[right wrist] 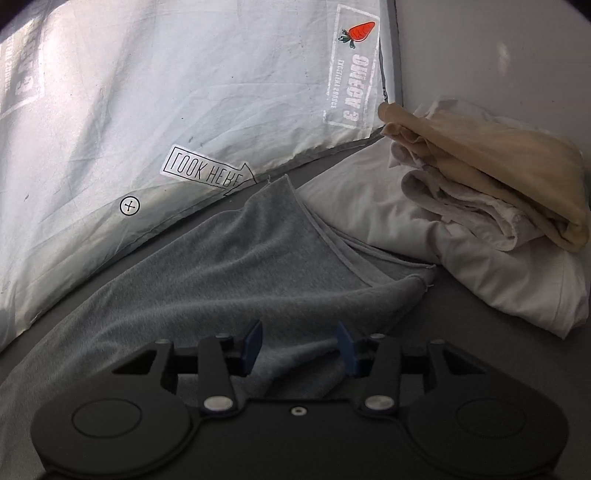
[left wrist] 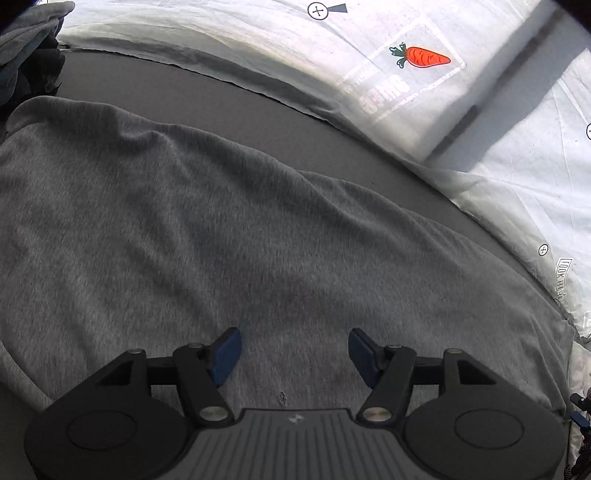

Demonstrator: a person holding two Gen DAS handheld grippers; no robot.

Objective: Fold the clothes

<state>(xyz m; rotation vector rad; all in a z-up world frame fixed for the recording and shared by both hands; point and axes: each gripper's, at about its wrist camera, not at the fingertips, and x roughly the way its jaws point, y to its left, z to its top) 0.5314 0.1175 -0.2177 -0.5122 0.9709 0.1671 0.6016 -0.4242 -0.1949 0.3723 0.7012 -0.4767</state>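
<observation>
A heather-grey garment [left wrist: 221, 221] lies spread over the dark grey surface [left wrist: 221, 107] and fills most of the left wrist view. My left gripper [left wrist: 293, 338] hovers over its near part, open, blue pads wide apart with only flat cloth beneath. In the right wrist view the same grey garment [right wrist: 221, 266] shows a folded-over hemmed edge running toward the far right. My right gripper [right wrist: 299, 334] sits low over it with a narrower gap. Cloth shows between the pads, but they do not press on it.
A white printed sheet [right wrist: 147, 92] with a carrot picture [left wrist: 421, 57] borders the far side. At the right, a tan garment [right wrist: 498, 162] and a white one [right wrist: 461, 206] are stacked on pale cloth [right wrist: 388, 221]. More grey clothing [left wrist: 29, 29] is bunched at the far left.
</observation>
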